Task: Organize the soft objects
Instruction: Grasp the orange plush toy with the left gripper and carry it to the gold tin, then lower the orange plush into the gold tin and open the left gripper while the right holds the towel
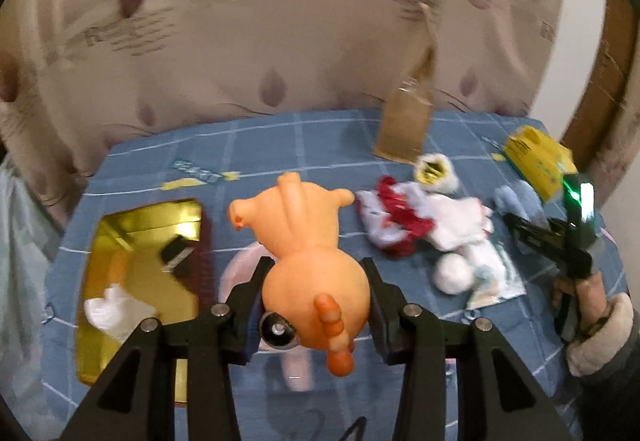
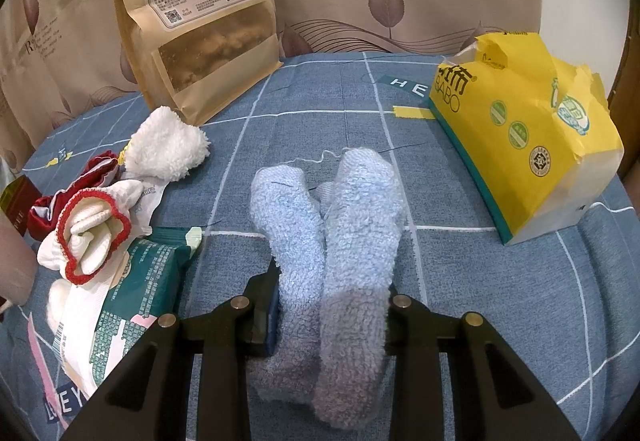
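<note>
A: Your left gripper (image 1: 316, 301) has its fingers pressed against both flanks of the orange rubber pig (image 1: 308, 257). The pig's rump and curly tail face the camera; its head and legs point away from you.

B: Is the pig on the cloth?

A: It hangs above the blue checked tablecloth (image 1: 280, 145), held clear of it, with something pale pink lying under it, too blurred to name. The open gold box (image 1: 132, 241) sits just to its left, with a white soft item (image 1: 108, 311) inside at the near end.

B: And your right gripper?

A: Your right gripper (image 2: 326, 315) is closed on the light blue fuzzy socks (image 2: 340, 241). The pair runs lengthwise between the fingers, their far ends resting on the cloth ahead, the near ends passing back through the jaws toward the camera.

B: What lies around them?

A: To the left, a white fuzzy sock (image 2: 168, 145), white socks with red trim (image 2: 92, 233) on a green-and-white packet (image 2: 128, 301). The brown snack pouch (image 2: 192, 17) stands upright behind them. The yellow tissue pack (image 2: 524, 129) lies to the right, well apart from the blue socks.
</note>
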### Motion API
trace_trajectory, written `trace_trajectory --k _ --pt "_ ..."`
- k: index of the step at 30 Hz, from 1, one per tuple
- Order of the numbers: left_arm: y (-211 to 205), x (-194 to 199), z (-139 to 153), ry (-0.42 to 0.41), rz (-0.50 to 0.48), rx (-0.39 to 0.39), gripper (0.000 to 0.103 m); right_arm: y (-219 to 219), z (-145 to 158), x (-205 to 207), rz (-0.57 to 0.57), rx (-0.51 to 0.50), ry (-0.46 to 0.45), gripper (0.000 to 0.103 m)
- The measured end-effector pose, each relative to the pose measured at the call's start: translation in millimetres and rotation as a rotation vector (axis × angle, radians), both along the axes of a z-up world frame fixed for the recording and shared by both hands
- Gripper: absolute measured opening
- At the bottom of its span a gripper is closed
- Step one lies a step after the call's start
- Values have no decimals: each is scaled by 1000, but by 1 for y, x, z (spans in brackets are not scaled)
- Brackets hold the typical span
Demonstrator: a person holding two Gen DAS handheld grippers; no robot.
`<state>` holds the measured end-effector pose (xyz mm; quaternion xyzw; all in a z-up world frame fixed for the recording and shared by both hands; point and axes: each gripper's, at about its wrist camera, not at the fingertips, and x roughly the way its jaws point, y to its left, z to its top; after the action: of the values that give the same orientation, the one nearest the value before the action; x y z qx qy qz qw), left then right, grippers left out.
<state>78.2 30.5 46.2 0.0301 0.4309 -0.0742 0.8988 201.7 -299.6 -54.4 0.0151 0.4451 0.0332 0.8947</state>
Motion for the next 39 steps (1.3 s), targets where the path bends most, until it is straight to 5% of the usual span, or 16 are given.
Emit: trace_trajectory --k 18,39 --pt "157 34 -9 34 320 67 43 5 -1 1 1 -53 1 30" --pt "223 99 -79 170 387 38 44 10 -2 2 7 -102 0 31"
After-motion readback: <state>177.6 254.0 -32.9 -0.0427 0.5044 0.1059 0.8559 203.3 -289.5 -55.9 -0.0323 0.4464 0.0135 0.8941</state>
